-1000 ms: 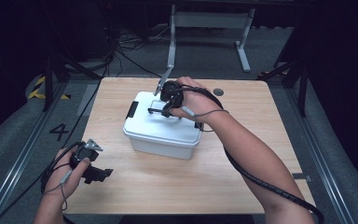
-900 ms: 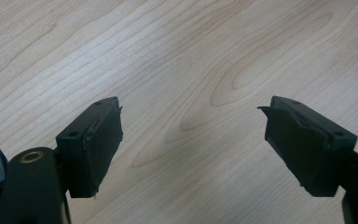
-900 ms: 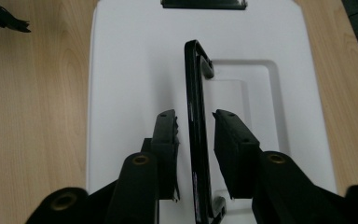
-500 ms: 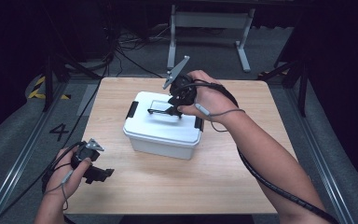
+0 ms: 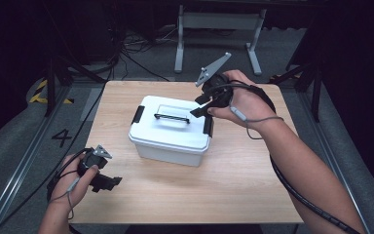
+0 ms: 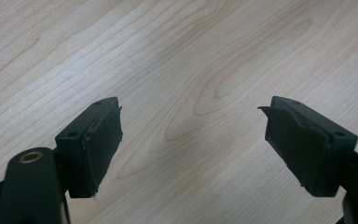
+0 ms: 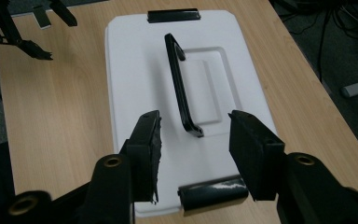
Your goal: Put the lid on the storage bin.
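Note:
A white lidded box (image 5: 170, 139) with a black handle (image 5: 172, 117) and black end latches stands mid-table. My right gripper (image 5: 196, 108) hovers over its right end, open. Its jaws have just been opening and nothing is between them. In the right gripper view, the right gripper (image 7: 193, 135) frames the near end of the handle (image 7: 179, 79) from above, with a latch (image 7: 212, 191) just below and the box's lid (image 7: 135, 84) beyond. My left gripper (image 5: 111, 181) rests low at the table's front left. In its own view the left gripper (image 6: 191, 135) is open over bare wood (image 6: 191, 51).
The wooden table (image 5: 243, 190) has free surface in front of and to the right of the box. A metal stand (image 5: 214, 22) and cables lie on the floor behind the table. The floor drops away on both sides.
The right gripper has lifted off the box's handle area and moved right, with its jaws spreading apart. The left gripper and the box have stayed put.

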Demonstrator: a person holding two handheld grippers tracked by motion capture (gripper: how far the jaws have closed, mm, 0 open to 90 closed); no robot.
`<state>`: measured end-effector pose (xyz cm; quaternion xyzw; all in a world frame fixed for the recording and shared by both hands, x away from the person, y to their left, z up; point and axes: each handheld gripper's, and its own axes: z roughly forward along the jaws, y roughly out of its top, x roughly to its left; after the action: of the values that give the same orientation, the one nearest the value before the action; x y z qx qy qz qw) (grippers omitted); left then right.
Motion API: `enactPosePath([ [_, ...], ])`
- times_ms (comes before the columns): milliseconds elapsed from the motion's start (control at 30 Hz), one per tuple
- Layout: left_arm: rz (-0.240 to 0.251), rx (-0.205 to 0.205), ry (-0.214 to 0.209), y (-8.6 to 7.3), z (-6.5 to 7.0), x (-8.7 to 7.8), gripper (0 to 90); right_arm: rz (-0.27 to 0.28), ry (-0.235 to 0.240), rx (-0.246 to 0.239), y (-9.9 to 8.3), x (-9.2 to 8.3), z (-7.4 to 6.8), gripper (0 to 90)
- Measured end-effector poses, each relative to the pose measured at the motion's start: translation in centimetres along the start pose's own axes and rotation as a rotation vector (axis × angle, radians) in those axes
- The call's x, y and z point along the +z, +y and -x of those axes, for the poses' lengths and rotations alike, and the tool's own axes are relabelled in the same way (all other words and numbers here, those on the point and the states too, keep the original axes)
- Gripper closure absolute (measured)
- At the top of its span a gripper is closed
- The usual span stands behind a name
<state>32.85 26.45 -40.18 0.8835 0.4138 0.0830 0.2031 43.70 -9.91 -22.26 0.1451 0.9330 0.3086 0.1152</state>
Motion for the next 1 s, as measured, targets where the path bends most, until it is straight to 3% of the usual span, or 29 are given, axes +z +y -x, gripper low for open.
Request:
enactPosePath([
  [233,0.021,-0.02,0.01,0.0,-0.3,0.0,18.8,0.008,-0.033,0.031,-2.4,-1.7,0.6,49.7],
  [333,-0.01,-0.035,-0.026,0.2,-0.2,0.1,18.8,0.007,-0.05,0.045,-3.4,-2.2,0.9,44.8],
  [433,-0.015,-0.044,-0.027,0.4,-0.2,0.1,18.3,0.018,-0.062,0.082,-4.5,-2.8,1.1,41.5],
  [667,0.028,-0.054,0.003,0.7,-0.4,0.1,17.9,0.028,-0.085,0.135,-7.0,-4.1,1.8,38.0],
  [900,0.028,-0.077,-0.016,0.3,-0.8,-0.3,19.3,0.033,-0.103,0.213,-9.7,-4.9,2.6,35.9],
  [1000,0.056,-0.076,0.005,0.1,-1.0,-0.3,19.3,0.029,-0.117,0.223,-10.8,-5.0,3.0,35.3],
])
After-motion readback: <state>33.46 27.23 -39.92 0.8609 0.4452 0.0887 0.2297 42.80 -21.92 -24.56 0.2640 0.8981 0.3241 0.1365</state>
